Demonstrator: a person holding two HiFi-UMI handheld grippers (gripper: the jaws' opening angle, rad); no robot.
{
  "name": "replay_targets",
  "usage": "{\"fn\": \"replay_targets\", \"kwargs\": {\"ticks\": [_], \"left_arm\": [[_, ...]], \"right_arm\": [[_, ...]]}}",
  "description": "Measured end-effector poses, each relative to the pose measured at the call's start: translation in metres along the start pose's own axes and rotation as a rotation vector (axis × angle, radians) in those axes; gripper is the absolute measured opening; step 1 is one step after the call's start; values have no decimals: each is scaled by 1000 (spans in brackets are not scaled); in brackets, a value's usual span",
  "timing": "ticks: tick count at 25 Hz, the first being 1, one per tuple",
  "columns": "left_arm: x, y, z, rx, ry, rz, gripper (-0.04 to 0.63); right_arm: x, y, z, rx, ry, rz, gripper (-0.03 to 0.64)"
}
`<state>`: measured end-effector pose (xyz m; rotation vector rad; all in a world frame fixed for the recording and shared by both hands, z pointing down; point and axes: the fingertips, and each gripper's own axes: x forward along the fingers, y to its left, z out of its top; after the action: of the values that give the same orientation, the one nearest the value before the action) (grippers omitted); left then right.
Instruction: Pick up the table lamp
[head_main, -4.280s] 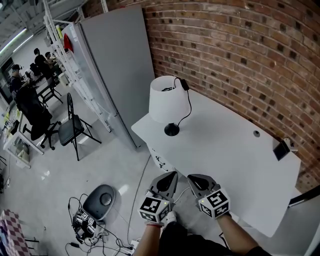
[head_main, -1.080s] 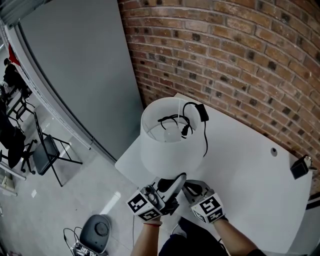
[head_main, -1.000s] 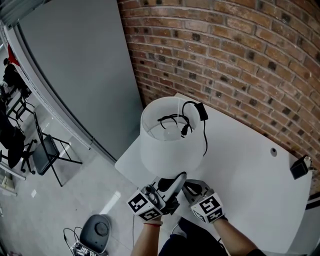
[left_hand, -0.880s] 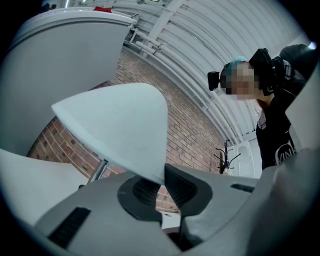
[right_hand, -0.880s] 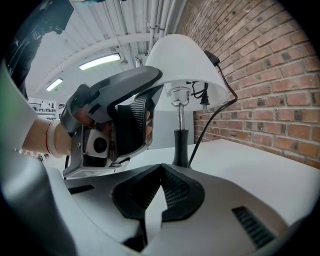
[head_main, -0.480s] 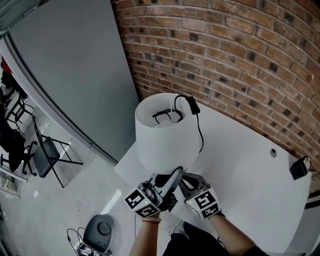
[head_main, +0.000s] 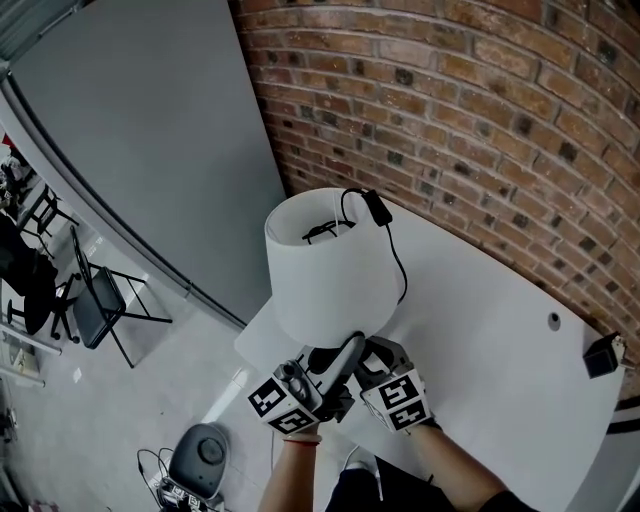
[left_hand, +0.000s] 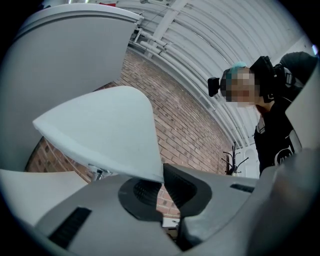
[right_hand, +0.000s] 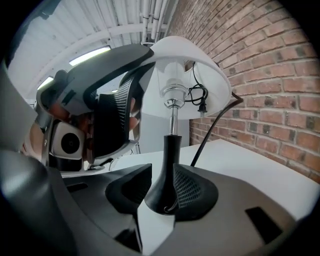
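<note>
Right tool (right_hand: 163, 186) grips table lamp (right_hand: 170, 150) base; left tool (left_hand: 161, 182), shade (left_hand: 100, 135) rim.

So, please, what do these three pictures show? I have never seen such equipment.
There is no robot: a person holds a hand tool with two jaws in each hand. One camera sits on the person's head and looks down; one rides on each tool. At the corner of the white table is a table lamp, its black cord draped over the shade. The left gripper has the shade's lower rim between its jaws. The right gripper has its jaws shut on the lamp's black base.
</note>
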<state>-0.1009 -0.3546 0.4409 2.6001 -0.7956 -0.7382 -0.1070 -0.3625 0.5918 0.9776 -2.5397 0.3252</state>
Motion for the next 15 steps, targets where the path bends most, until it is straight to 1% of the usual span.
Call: {"fn": "replay_targets", "kwargs": {"ticks": [6, 11, 15], "left_arm": [[9, 9, 2, 2, 23, 7, 20], [14, 15, 5, 2, 28, 19, 20], [18, 15, 4, 5, 40, 16, 20]], "right_arm": [[20, -7, 14, 25, 23, 7, 144], [30, -17, 16, 60, 30, -13, 153], [37, -21, 15, 81, 38, -4, 153]]}}
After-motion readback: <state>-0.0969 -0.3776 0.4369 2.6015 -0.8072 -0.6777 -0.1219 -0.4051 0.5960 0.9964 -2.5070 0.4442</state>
